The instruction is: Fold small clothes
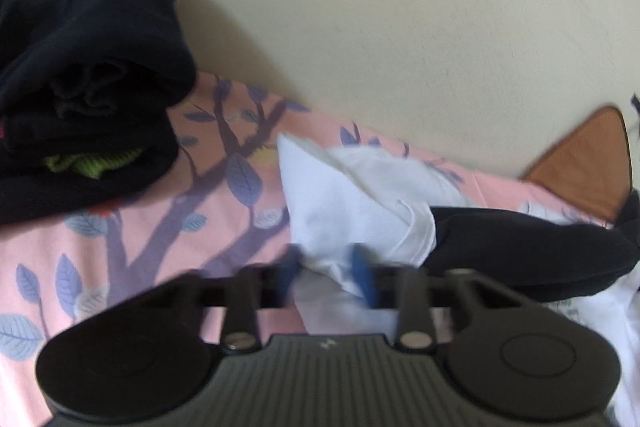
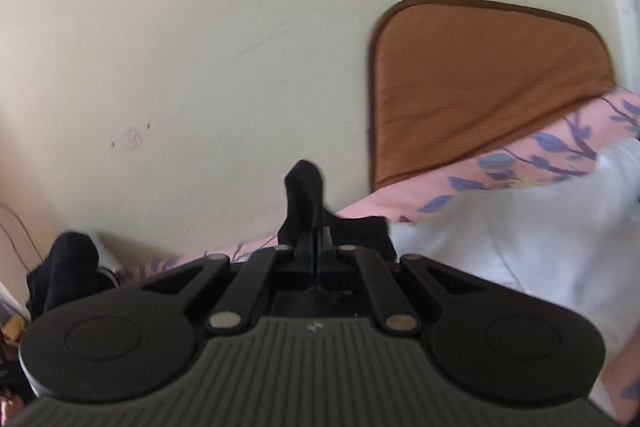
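In the left wrist view a small white cloth (image 1: 344,195) lies crumpled on the pink leaf-print bedsheet (image 1: 160,219). My left gripper (image 1: 328,271) has its blurred blue pads (image 1: 362,275) on either side of the cloth's near corner, pinching it. A black sock (image 1: 520,247) lies just right of the white cloth. In the right wrist view my right gripper (image 2: 316,247) is shut on a black sock (image 2: 302,195), whose end sticks up above the fingertips against the wall.
A pile of folded dark clothes (image 1: 80,67) with a green edge sits at the left, against the cream wall (image 1: 360,27). A brown mat (image 2: 480,87) leans at the right. A larger white garment (image 2: 520,227) spreads over the sheet on the right.
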{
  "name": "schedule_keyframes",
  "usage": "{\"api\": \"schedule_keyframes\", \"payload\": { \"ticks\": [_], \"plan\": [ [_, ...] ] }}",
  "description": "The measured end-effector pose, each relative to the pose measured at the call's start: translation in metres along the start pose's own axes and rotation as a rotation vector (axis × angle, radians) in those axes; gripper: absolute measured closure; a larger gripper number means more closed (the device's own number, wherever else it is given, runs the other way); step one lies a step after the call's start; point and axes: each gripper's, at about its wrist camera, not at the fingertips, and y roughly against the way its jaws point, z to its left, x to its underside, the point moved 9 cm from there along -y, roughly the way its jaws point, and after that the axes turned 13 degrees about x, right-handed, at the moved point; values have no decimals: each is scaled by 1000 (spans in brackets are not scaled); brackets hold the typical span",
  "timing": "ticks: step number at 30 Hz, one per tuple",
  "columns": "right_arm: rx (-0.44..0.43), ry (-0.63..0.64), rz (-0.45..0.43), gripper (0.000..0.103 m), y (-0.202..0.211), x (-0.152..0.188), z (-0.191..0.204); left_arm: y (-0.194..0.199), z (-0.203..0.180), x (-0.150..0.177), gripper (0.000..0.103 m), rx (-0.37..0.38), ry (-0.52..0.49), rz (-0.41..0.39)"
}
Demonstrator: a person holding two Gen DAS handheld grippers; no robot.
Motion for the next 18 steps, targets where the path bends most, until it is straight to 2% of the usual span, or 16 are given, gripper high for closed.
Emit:
{"api": "schedule_keyframes", "payload": {
  "ticks": [3,5,7,9,10,11,13,15,18],
  "plan": [
    [132,85,49,93,0,30,-27,5,-2,-2,95,-40,-46,-15],
    [234,94,62,78,-2,36,-50,17,2,-6,95,-35,-41,-32],
    [280,30,-23,77,9,18,-64,28,5,-11,95,-40,-46,-57],
    [266,53,-113,77,14,-7,-56,30,4,-13,95,-45,-62,-63],
    [232,125,-139,77,8,-19,-41,28,4,-11,95,-50,-68,-58],
    [185,209,-118,67,-6,-24,-23,25,3,-9,95,-60,-80,-50],
    [110,351,-24,47,-46,-24,6,20,3,-5,92,-83,-110,-29],
    [82,460,60,42,-84,-17,23,15,4,-2,87,-78,-121,-8],
    [79,640,195,23,-136,5,43,11,9,1,86,-69,-105,4]
  ]
}}
